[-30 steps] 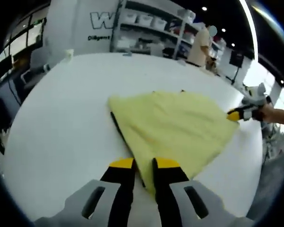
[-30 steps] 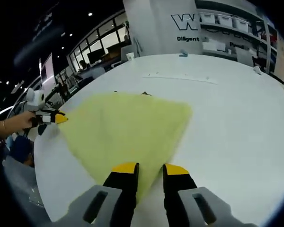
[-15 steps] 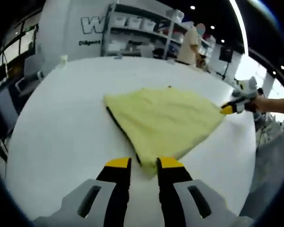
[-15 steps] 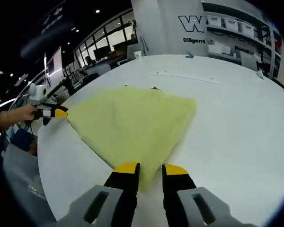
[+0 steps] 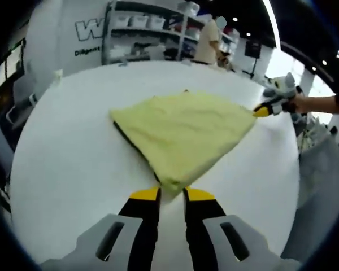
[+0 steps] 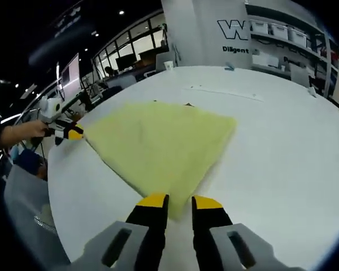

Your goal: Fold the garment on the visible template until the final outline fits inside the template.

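Since a second ago both grippers have drawn back toward the person, so the corners of the yellow garment (image 5: 181,132) that sat between the jaws now lie right at the yellow jaw tips. Nearest in the left gripper view, the left gripper (image 5: 171,195) has its jaws close together with a narrow gap, the near corner of the cloth tucked at that gap; whether the cloth is pinched or just let go cannot be told. Likewise in the right gripper view, the right gripper (image 6: 173,201) meets the opposite near corner with its jaws nearly closed, and the grip there is just as unclear. Beyond the jaws the garment lies flat on the white table (image 5: 62,158), folded into a compact wedge with a dark inner edge along its left side in the left gripper view. At its far corner the other gripper shows in each view, touching the cloth's tip. No template outline can be made out under or around the cloth. Farther off stand shelves (image 5: 152,34) and a person (image 5: 208,39). By my judgement the fold is being laid down or smoothed at two corners; next comes checking the outline against the template, then another fold if it overhangs.
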Motion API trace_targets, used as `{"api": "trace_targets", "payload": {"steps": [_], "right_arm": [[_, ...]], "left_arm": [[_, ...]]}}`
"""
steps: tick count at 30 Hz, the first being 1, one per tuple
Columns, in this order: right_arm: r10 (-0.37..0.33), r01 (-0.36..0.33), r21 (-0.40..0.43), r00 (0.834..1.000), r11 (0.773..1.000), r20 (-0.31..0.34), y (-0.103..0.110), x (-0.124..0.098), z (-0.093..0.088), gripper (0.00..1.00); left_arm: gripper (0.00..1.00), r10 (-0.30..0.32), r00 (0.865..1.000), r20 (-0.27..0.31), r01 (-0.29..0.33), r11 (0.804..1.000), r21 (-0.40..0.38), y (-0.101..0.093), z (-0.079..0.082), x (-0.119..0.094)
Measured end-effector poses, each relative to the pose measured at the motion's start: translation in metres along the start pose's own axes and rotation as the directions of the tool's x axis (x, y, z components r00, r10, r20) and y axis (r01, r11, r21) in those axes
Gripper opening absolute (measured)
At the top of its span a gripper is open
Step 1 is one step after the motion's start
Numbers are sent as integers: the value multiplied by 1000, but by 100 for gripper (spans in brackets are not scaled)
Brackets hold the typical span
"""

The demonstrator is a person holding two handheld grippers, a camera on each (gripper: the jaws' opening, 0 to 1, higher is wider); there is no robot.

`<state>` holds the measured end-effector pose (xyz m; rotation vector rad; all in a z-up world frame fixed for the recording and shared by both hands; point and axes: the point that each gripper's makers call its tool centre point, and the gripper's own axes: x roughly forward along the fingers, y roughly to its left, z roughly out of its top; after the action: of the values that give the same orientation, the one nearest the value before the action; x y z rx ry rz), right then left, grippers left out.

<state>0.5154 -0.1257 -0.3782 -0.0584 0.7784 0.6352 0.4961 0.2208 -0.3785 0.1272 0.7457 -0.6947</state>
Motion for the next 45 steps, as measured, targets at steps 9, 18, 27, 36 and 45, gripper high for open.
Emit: {"api": "trace_targets", "payload": {"steps": [9, 18, 27, 36, 45], "right_arm": [[11, -11, 14, 1000, 1000, -12, -1, 2, -3, 7], [4, -3, 18, 1000, 1000, -23, -1, 2, -4, 1], [4, -3, 36, 1000, 999, -26, -5, -1, -7, 0], [1, 2, 63, 999, 998, -45, 0, -4, -7, 0], [-3, 8, 138, 999, 990, -42, -1, -4, -5, 0]], "left_arm": [[4, -32, 999, -33, 34, 997, 64, 2, 4, 5], [0, -86, 989, -124, 121, 943, 311, -2, -1, 0], [0, 5, 981, -195, 60, 943, 327, 17, -18, -15], [19, -46, 998, 49, 47, 999, -17, 6, 12, -23], [16, -11, 988, 155, 41, 981, -190, 0, 36, -7]]}}
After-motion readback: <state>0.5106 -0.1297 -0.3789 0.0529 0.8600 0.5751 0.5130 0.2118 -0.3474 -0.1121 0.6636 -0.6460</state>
